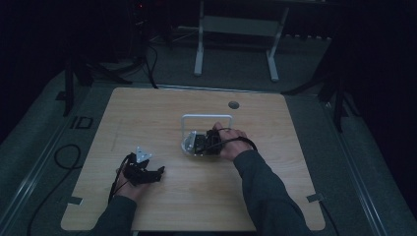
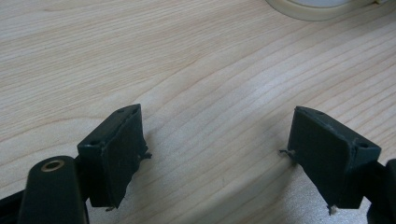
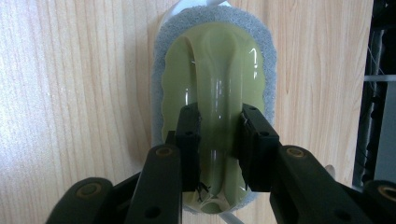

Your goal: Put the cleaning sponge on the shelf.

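- Two claws are in your hands at the wooden bench: your left claw lies low on the bare wood toward the near left, and your right claw is at the middle of the bench.
- Your right claw is clamped on the pale green handle of a scrubbing sponge; both black pads press the handle's sides in the right gripper view.
- Your sponge lies flat on the bench at its middle, grey foam rim around a glossy green plastic top; in the high view it sits just inside the near edge of a white wire frame.
- Your left claw stands wide apart, with plain wood grain between its two pads and nothing gripped.
- No brand, label or writing can be read on the sponge, the claws or the bench.
- Your right hand covers most of the sponge in the high view, which is dim, so the frame's far detail is hard to make out.
- One pale round rim is cut off at the top edge of the left gripper view; what it belongs to cannot be told.
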Motion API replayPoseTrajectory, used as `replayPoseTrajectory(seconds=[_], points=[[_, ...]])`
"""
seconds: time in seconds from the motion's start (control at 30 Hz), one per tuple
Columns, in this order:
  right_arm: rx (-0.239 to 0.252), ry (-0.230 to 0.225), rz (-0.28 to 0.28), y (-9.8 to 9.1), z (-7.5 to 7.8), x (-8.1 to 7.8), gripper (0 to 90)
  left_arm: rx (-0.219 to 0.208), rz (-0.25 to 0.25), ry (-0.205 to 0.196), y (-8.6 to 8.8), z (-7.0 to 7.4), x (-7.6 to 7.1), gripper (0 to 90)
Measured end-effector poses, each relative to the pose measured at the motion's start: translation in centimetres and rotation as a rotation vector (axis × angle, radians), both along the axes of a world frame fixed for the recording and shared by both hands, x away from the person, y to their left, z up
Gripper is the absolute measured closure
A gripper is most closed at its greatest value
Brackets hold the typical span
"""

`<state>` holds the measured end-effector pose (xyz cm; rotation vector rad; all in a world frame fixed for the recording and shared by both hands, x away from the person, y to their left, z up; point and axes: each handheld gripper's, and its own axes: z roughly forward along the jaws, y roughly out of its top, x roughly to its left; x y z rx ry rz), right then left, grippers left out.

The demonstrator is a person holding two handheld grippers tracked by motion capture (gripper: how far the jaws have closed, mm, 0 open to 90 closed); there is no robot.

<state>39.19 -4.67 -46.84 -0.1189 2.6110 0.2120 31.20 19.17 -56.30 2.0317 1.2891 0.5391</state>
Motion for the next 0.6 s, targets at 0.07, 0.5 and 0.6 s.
replayPoseTrajectory(seconds=[0.07, 0.5, 0.6], points=[[-0.016, -0.017, 0.005, 0.12, -0.05, -0.05, 71.6, 0.000, 0.001, 0.000, 0.00, 0.00, 0.00, 18.7], [-0.024, -0.059, -0.018, 0.59, -0.20, 0.35, 68.7, 0.002, -0.001, 0.001, 0.01, 0.01, 0.00, 18.7], [-0.022, -0.063, -0.033, 0.54, -0.39, 0.50, 65.9, 0.002, -0.001, 0.001, 0.01, 0.01, 0.00, 18.7]])
